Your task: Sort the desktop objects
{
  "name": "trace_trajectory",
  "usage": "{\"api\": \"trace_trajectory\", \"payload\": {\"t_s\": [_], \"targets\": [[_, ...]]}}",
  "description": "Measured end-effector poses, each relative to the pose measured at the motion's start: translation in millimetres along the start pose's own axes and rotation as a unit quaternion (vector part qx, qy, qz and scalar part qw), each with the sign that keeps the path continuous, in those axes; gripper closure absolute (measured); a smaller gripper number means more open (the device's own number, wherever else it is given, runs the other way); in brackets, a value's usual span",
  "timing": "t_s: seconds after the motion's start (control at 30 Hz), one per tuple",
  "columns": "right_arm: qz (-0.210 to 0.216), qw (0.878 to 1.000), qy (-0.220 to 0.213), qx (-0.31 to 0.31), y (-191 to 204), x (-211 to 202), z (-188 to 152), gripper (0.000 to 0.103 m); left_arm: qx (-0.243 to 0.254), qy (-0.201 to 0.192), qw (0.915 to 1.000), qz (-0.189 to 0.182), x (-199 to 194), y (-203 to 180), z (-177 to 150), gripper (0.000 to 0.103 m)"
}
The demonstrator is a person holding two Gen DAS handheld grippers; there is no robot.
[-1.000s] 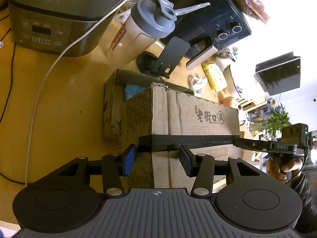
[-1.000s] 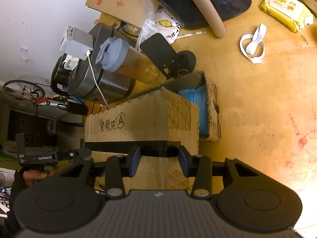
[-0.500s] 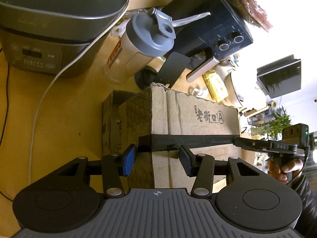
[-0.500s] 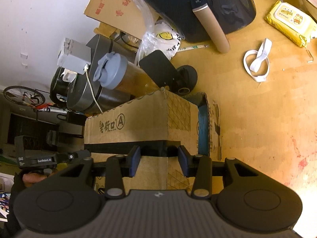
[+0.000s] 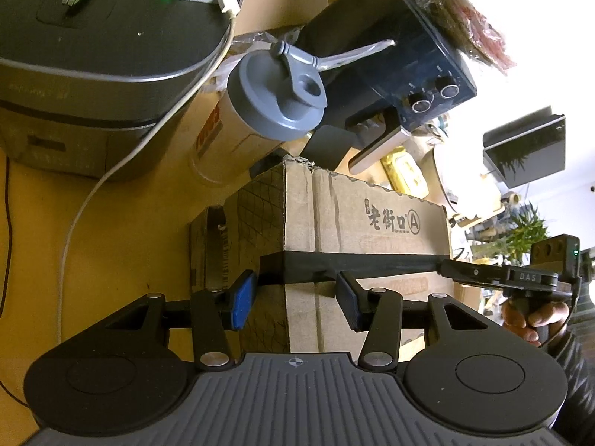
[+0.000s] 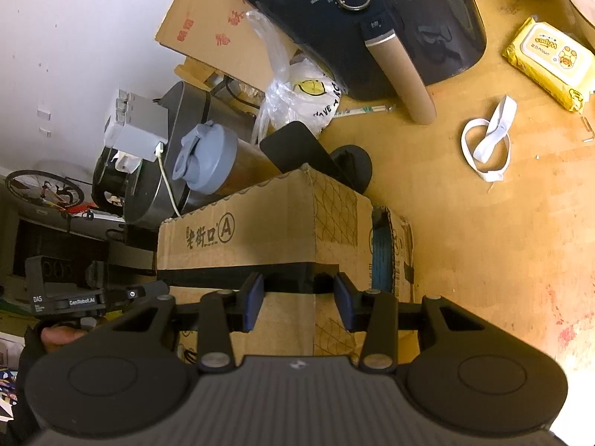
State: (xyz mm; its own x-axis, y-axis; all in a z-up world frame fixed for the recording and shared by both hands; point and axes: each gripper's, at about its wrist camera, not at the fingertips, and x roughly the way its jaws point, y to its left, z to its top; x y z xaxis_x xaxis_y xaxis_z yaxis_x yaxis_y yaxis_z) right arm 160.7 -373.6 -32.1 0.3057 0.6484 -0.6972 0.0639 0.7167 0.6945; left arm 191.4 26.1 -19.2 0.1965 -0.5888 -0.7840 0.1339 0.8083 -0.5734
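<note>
Though unseen leftward, wipes pack (image 6: 549, 62) rightward

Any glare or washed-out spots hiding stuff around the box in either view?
Left wrist view: upper right corner is blown out white; the cardboard box reads sharp. Right wrist view: glare whitens the lower right desk; wipes pack stays clear, edges bend from the fisheye.

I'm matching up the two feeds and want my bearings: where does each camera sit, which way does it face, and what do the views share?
Left wrist: sits on the left gripper, looking down along its fingers at the cardboard box it clamps; beyond, the right gripper and a hand.
Right wrist: sits on the right gripper, facing the box's opposite corner; the left gripper shows at left.
Shared: the box, shaker bottle, air fryer, desk.
</note>
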Motion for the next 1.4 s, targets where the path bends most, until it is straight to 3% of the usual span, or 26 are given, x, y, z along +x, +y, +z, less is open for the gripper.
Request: {"api": "trace_trajectory", "payload": {"t_s": [1.4], "targets": [[-0.010, 1.000, 0.010, 0.011, -22, 29, -2, 0.066, -0.016, 0.006, 0.9998, 0.006, 31, 19, -5, 0.057]]}}
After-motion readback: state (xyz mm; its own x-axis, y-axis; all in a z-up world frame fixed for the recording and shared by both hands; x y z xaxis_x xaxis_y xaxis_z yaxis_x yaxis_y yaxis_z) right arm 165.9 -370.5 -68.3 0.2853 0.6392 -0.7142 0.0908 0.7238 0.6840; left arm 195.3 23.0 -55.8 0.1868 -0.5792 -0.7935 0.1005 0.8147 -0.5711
